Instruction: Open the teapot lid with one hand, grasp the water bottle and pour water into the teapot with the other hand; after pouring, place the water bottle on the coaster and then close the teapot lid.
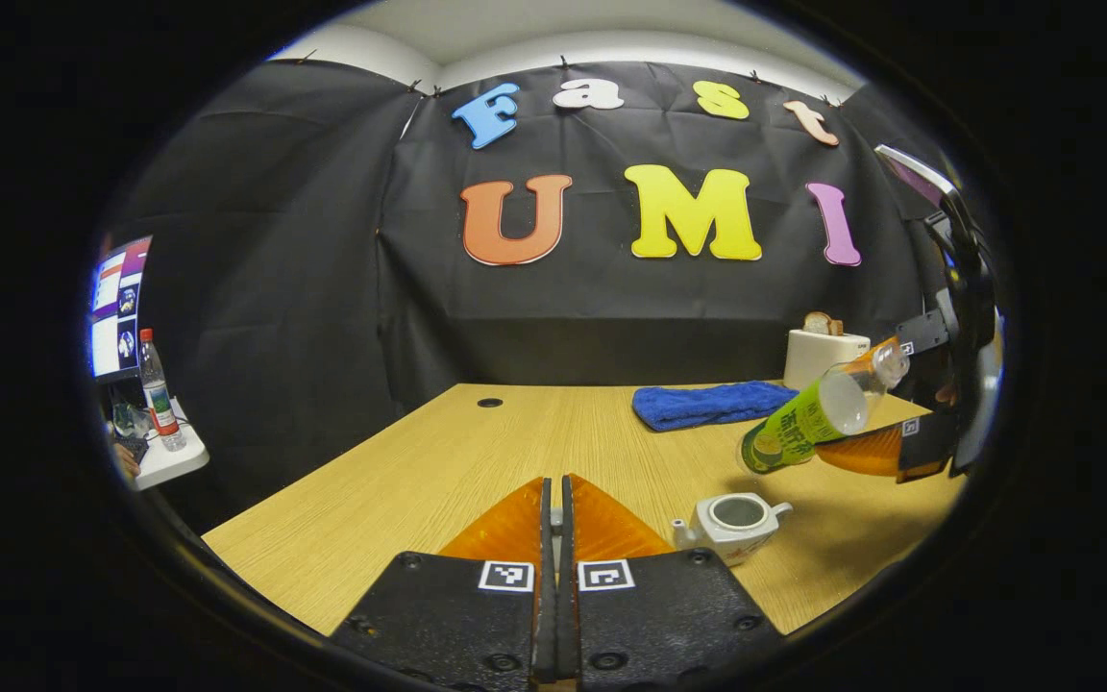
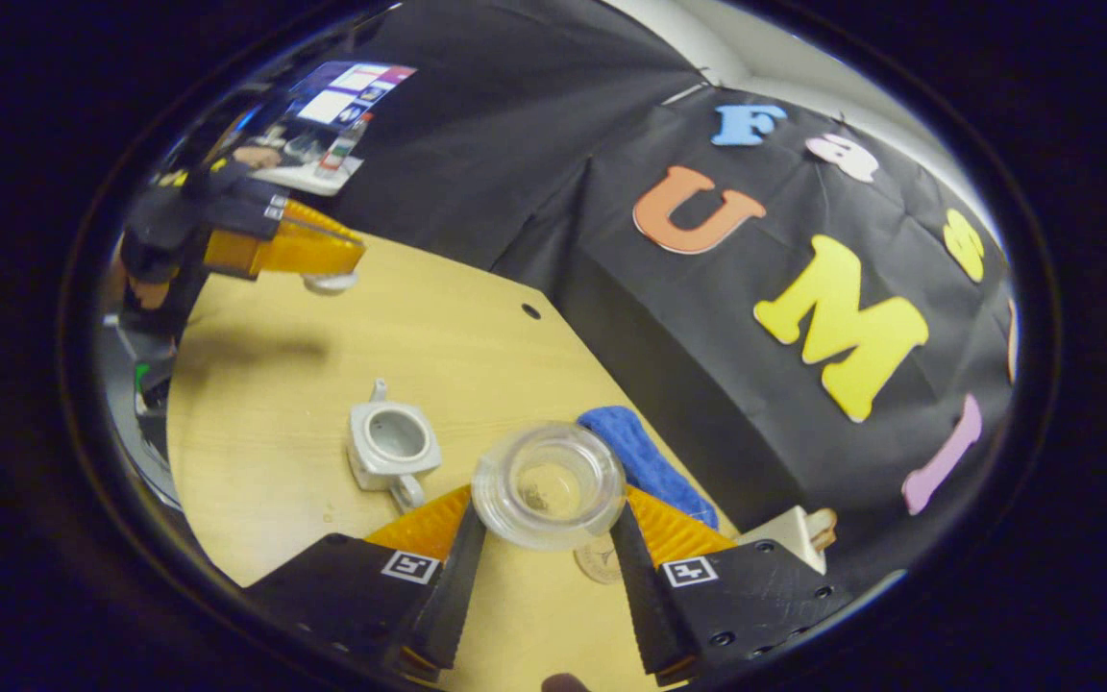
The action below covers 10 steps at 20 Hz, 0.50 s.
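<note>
Pouring was underway: right gripper (image 2: 548,538) clamped the tilted water bottle (image 1: 808,415) near the open teapot (image 1: 736,522). Left gripper (image 2: 334,264) pinched the lid (image 2: 329,282) aside. I'd have centred the mouth first.

I see a desk (image 1: 477,452) of pale wood-grain laminate, smooth and matt. The teapot (image 1: 736,524) looks like glossy white ceramic. The bottle (image 1: 818,413) is clear, shiny plastic with a green printed label. A towel (image 1: 712,404) is blue, fluffy cloth. The booth wall is matt black fabric.

Each hand-held gripper (image 1: 554,538) (image 2: 549,567): black screwed body plates, square black-and-white tag markers, ribbed wedge fingers.
</note>
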Each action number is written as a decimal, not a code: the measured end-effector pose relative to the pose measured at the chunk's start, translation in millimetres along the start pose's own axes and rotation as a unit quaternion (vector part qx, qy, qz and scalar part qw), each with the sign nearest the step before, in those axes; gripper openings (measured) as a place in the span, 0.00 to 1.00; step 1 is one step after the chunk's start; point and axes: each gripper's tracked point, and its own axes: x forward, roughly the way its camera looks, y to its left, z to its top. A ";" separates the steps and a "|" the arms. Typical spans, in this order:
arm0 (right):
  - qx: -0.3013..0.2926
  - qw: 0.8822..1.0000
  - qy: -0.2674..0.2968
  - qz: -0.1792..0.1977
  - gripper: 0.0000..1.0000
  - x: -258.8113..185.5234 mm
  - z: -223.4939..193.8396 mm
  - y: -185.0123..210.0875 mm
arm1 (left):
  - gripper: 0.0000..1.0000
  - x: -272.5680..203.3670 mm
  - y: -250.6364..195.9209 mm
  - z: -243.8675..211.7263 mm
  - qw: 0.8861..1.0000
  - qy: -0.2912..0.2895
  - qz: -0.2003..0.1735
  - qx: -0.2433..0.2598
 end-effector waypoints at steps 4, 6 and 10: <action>0.106 0.994 -0.003 0.028 0.72 -12.2 0.1 -7.8 | 0.03 -2.3 -6.0 5.1 1.000 -0.004 -0.005 0.000; 0.137 0.990 0.000 0.032 0.72 -11.6 -6.9 -10.0 | 0.02 -2.8 -8.3 5.1 1.000 -0.004 -0.007 0.004; 0.174 0.984 -0.003 0.042 0.70 -11.6 -6.9 -9.3 | 0.03 -5.4 -10.7 11.6 1.000 -0.010 -0.008 0.009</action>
